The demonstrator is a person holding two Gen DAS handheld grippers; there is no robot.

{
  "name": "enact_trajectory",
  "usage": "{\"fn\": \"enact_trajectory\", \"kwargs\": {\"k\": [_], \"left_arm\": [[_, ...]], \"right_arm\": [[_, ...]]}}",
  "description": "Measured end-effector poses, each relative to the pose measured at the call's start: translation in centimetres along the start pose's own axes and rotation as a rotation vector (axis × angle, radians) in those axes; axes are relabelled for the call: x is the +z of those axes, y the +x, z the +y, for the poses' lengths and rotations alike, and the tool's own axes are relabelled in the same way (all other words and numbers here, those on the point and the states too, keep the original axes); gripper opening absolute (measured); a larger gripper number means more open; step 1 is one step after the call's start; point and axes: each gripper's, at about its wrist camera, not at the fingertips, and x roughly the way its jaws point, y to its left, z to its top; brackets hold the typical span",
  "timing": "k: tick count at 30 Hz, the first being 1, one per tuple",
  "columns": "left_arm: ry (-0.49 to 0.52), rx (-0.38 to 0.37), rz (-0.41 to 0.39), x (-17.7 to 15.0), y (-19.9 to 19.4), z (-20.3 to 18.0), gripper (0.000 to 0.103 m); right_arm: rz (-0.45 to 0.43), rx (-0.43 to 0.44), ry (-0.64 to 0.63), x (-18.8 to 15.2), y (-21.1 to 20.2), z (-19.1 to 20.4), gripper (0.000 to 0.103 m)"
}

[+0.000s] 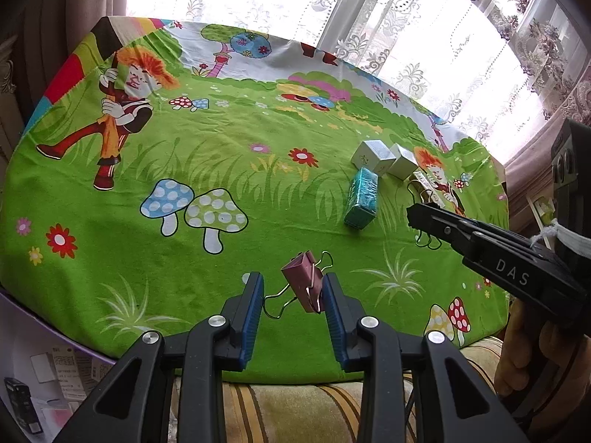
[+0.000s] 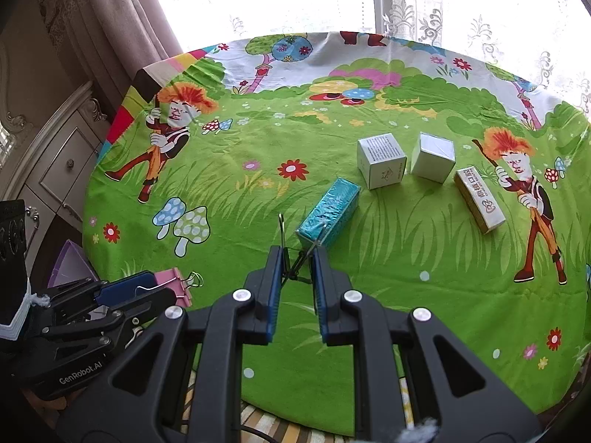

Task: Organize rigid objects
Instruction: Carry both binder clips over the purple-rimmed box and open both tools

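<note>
A pink binder clip [image 1: 304,286] lies between the open jaws of my left gripper [image 1: 293,288], against the right finger; its wire handles spread out. It also shows in the right wrist view [image 2: 173,284]. My right gripper [image 2: 297,258] is shut on the wire handles of a dark binder clip [image 2: 295,265], held above the cloth. A teal box [image 2: 328,212] lies just ahead of it. Two white cube boxes [image 2: 382,160] [image 2: 433,157] and a gold box [image 2: 479,197] lie further right.
The round table carries a green cartoon cloth [image 2: 258,184]. A purple carton [image 1: 44,361] sits below the table's left edge. A white cabinet [image 2: 55,170] stands at the left, lace curtains [image 1: 424,37] behind. A striped cushion [image 1: 295,406] lies below the near edge.
</note>
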Motion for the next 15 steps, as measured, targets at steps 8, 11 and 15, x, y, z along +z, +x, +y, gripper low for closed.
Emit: {"fn": "enact_trajectory", "kwargs": {"k": [8, 11, 15], "left_arm": [[-0.077, 0.047, -0.055, -1.9, -4.4, 4.6, 0.034], [-0.116, 0.073, -0.085, -2.6, -6.5, 6.9, 0.034], [-0.172, 0.115, -0.123, -3.9, -9.3, 10.3, 0.034]], "right_arm": [[-0.018, 0.054, -0.081, -0.8, -2.3, 5.0, 0.02], [-0.015, 0.084, -0.121, -1.2, -2.9, 7.4, 0.02], [-0.004, 0.125, -0.18, -2.1, -3.5, 10.8, 0.02]]}}
